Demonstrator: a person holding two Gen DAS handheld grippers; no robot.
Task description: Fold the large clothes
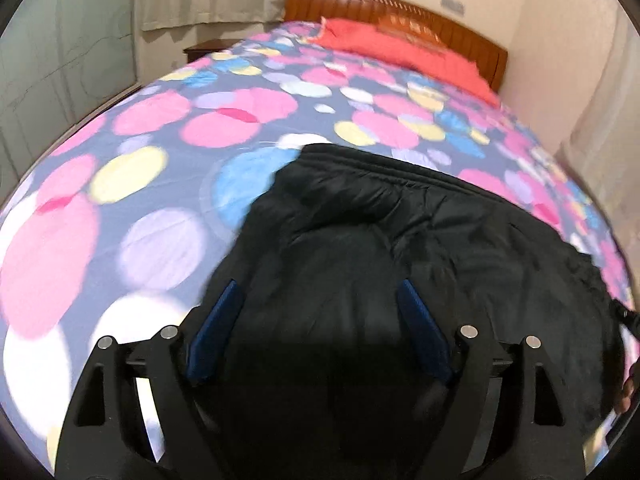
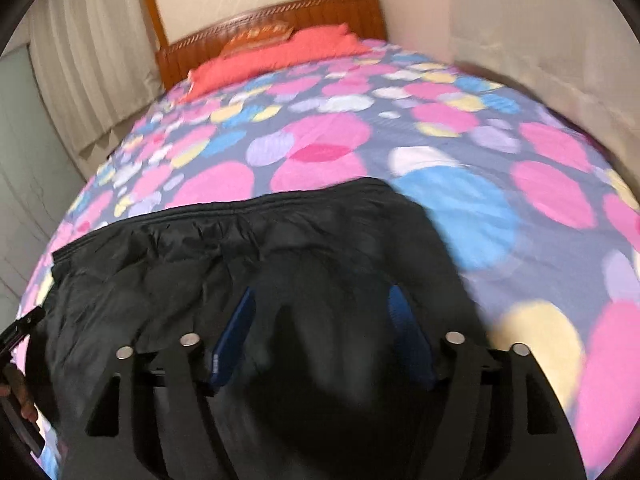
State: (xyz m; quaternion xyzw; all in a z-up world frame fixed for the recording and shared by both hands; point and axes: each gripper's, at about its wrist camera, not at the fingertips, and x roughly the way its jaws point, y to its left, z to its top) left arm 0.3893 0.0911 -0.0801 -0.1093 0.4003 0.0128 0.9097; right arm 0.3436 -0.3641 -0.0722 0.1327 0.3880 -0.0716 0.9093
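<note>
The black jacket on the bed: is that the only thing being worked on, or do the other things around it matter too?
Part of the job:
- black jacket, spread on the bed
- left gripper, open above it
- right gripper, open above it

Just lying about:
- spotted bedcover, merely the work surface
- red pillow
- wooden headboard
- curtain

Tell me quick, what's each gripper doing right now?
Left gripper: open, holding nothing, above the black garment.
Right gripper: open, holding nothing, above the same garment.
</note>
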